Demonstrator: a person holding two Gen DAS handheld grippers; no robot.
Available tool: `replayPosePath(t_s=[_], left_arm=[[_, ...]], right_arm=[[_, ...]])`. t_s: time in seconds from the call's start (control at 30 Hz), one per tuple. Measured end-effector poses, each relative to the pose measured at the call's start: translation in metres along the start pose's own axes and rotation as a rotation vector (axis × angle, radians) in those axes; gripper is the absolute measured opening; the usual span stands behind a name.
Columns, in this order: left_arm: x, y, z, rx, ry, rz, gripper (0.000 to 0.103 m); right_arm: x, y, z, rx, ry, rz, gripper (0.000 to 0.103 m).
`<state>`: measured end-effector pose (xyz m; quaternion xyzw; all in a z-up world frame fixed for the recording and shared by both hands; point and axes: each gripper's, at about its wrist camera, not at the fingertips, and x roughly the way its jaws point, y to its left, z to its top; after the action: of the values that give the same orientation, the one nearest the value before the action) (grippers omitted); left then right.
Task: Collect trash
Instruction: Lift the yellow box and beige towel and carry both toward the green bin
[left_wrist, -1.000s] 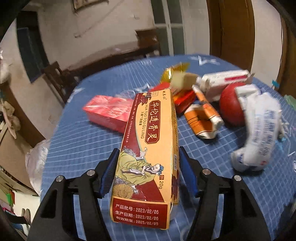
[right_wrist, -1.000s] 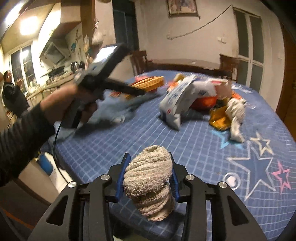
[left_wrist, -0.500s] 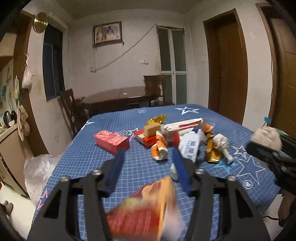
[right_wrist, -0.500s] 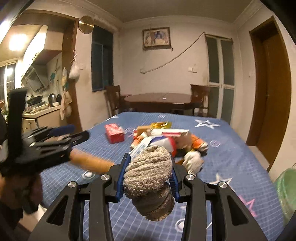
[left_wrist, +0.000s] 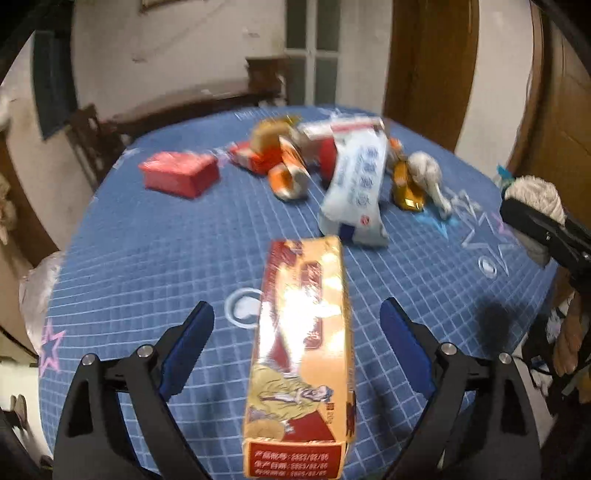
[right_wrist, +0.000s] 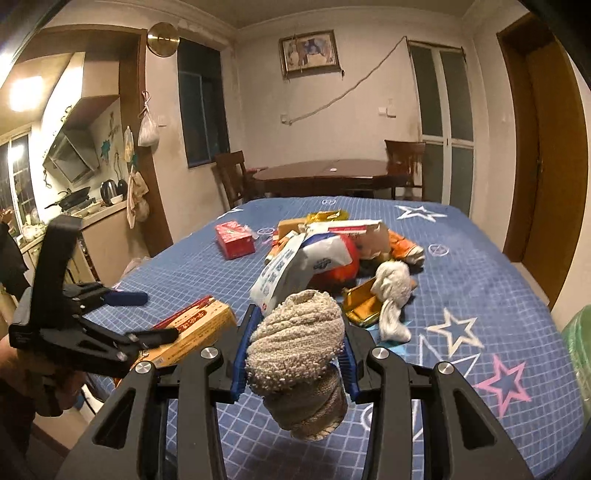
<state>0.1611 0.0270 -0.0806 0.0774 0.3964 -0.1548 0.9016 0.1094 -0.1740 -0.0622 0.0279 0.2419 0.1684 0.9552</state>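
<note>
A long yellow and red medicine box (left_wrist: 303, 350) lies on the blue checked tablecloth (left_wrist: 147, 258) between the wide-open fingers of my left gripper (left_wrist: 297, 325), apart from both pads. It also shows in the right wrist view (right_wrist: 192, 328). My right gripper (right_wrist: 295, 354) is shut on a rolled beige sock (right_wrist: 299, 354), held above the table's near edge; the sock also shows in the left wrist view (left_wrist: 535, 192). A pile of trash lies mid-table: a white plastic bag (right_wrist: 295, 266), a red box (right_wrist: 236, 243), a gold wrapper (right_wrist: 362, 306) and a white rag (right_wrist: 391, 295).
A green bag (right_wrist: 580, 350) shows at the right edge beside the table. A dark wooden table (right_wrist: 332, 173) and chairs stand behind. A kitchen counter (right_wrist: 85, 214) is at the left. Doors are on the right wall.
My left gripper opened and the medicine box dropped out of it onto the tablecloth. My right gripper kept its hold on the sock and pulled back from the table.
</note>
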Motion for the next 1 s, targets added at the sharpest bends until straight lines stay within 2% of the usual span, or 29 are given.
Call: replayPosePath(t_s=[0.1,0.17,0.2,0.23,0.3,0.37,0.47,0.6,0.8,1.0], left_arm=[[0.017,-0.008,-0.007,0.045,0.060,0.025,0.087],[0.030,-0.012,-0.012,0.059,0.098,0.033,0.073],[0.030,-0.010,-0.015,0.041,0.078,0.022,0.069],[0.029,-0.008,-0.016,0.015,0.072,-0.002,0.058],[0.027,-0.008,-0.017,-0.004,0.047,0.028,0.058],[0.020,-0.012,-0.019,-0.022,-0.006,0.037,0.058],[-0.001,-0.021,-0.019,-0.026,-0.107,0.112,0.058],[-0.036,-0.038,-0.012,-0.055,-0.287,0.211,0.058],[-0.075,-0.053,0.006,-0.092,-0.477,0.297,0.058],[-0.090,-0.060,0.026,-0.106,-0.545,0.294,0.058]], right_arm=[[0.004,0.003,-0.006,0.001,0.014,0.005,0.041],[0.005,0.004,-0.009,0.000,0.019,0.004,0.041],[0.006,0.004,-0.010,0.001,0.022,0.002,0.041],[0.006,0.004,-0.011,0.001,0.022,0.000,0.041],[0.006,0.004,-0.011,0.004,0.017,-0.006,0.041],[0.005,0.005,-0.009,0.001,-0.004,-0.020,0.041],[0.001,0.007,-0.002,-0.013,-0.052,-0.050,0.041],[-0.012,0.012,0.013,-0.035,-0.144,-0.090,0.041],[-0.030,0.022,0.034,-0.075,-0.237,-0.132,0.041],[-0.043,0.018,0.048,-0.072,-0.250,-0.145,0.041]])
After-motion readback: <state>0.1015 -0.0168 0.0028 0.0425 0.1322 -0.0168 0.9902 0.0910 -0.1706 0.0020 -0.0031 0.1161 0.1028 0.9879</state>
